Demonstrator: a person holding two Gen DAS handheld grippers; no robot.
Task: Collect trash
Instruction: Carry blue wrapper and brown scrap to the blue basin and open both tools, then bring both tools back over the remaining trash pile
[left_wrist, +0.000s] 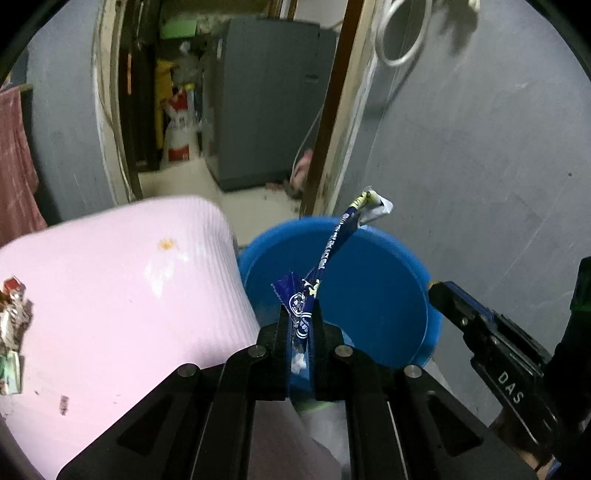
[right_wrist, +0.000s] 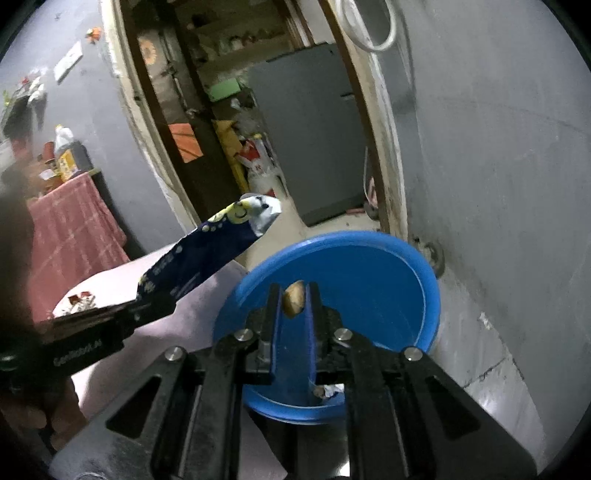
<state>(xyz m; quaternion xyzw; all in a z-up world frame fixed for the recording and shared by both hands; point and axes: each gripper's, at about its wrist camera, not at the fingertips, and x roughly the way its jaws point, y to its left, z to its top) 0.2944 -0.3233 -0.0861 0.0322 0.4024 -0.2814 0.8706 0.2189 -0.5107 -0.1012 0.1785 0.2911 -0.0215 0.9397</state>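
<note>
My left gripper (left_wrist: 300, 314) is shut on a long dark-blue snack wrapper (left_wrist: 334, 247) that sticks up over the blue bucket (left_wrist: 391, 258). The same wrapper (right_wrist: 199, 262) and left gripper (right_wrist: 147, 308) show at the left of the right wrist view. My right gripper (right_wrist: 293, 295) is shut on a small yellowish-brown scrap (right_wrist: 293, 299), held over the blue bucket (right_wrist: 424, 291). A crumpled bit of trash (right_wrist: 327, 390) lies in the bucket's bottom. The right gripper (left_wrist: 441, 291) also shows at the right of the left wrist view.
A pink ribbed table top (left_wrist: 122, 295) stands left of the bucket, with crumpled wrappers (left_wrist: 13, 317) at its left edge. A grey wall (left_wrist: 480, 155) is right, an open doorway with a grey appliance (left_wrist: 266, 110) behind. A red cloth (right_wrist: 74, 229) hangs left.
</note>
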